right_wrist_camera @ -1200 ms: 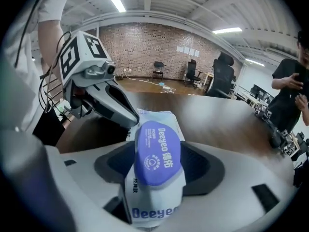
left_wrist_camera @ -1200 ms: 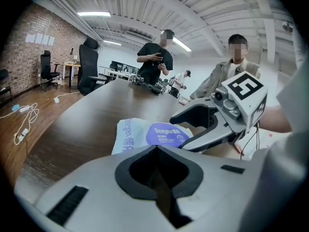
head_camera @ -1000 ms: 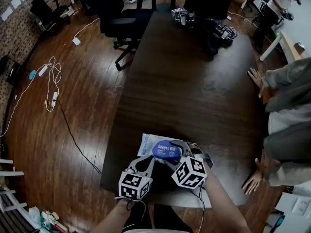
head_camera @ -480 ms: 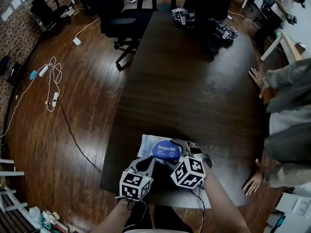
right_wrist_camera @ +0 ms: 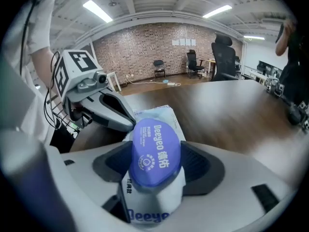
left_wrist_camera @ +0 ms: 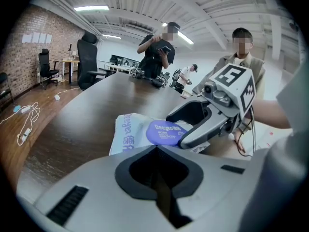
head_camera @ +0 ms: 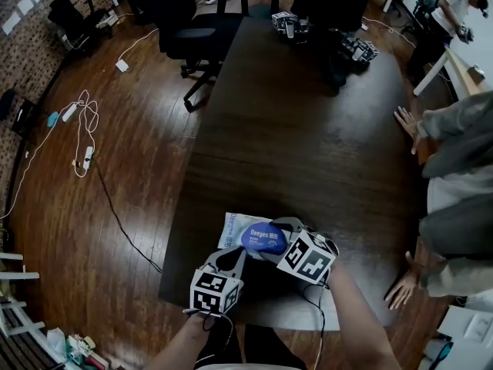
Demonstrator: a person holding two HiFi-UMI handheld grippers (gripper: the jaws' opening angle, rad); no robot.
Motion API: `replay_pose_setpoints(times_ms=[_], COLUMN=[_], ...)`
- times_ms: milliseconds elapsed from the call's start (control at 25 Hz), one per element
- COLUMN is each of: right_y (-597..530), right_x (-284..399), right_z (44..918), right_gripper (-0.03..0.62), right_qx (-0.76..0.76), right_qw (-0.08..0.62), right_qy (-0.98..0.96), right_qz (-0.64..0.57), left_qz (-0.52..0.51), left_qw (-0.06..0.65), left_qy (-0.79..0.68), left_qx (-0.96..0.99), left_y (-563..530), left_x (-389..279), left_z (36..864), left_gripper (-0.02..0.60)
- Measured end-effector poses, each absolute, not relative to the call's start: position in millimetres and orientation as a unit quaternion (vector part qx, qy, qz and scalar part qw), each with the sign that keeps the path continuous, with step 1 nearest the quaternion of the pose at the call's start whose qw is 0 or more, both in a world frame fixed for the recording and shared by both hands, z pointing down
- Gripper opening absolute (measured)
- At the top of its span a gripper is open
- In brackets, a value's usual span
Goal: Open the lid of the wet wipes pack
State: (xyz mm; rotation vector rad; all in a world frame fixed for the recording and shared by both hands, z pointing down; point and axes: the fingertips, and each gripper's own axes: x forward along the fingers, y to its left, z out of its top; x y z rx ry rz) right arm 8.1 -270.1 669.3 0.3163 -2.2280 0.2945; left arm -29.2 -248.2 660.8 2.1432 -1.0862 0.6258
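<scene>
Head view looks steeply down from above the bench (head_camera: 308,145), its near edge at 6 o'clock. Left gripper view sits low over the bench, facing along its length, with the right gripper (left_wrist_camera: 186,129) close at 2 o'clock. Right gripper view faces a brick wall (right_wrist_camera: 145,47), very near the wet wipes pack (right_wrist_camera: 154,151), with the left gripper (right_wrist_camera: 126,123) at 10 o'clock. All three views share the pack.

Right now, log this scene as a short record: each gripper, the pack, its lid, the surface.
left gripper: jaws together, nothing between them, tips pointing at the pack's near edge
right gripper: jaws closed on the lid from both sides
wet wipes pack: pale, lying near the table's front edge
lid: round, blue, looks not yet open
table: dark wood, mostly bare around the pack
</scene>
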Motion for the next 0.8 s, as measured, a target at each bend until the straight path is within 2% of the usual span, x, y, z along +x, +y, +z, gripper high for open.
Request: replay_pose_setpoints(times_ms=[800], right_y=[-276.9], right_x=[10.9], right_z=[663.9], right_gripper=[0.318], right_qx=[0.073], right_qw=[0.338], right_qy=[-0.894], right_qz=[0.286], left_qz=[0.233], left_qw=[0.334], left_qy=[-0.416], left_qx=[0.813], left_y=[-252.8], left_x=[-29.1], left_z=[659.1], left_gripper=[0.0])
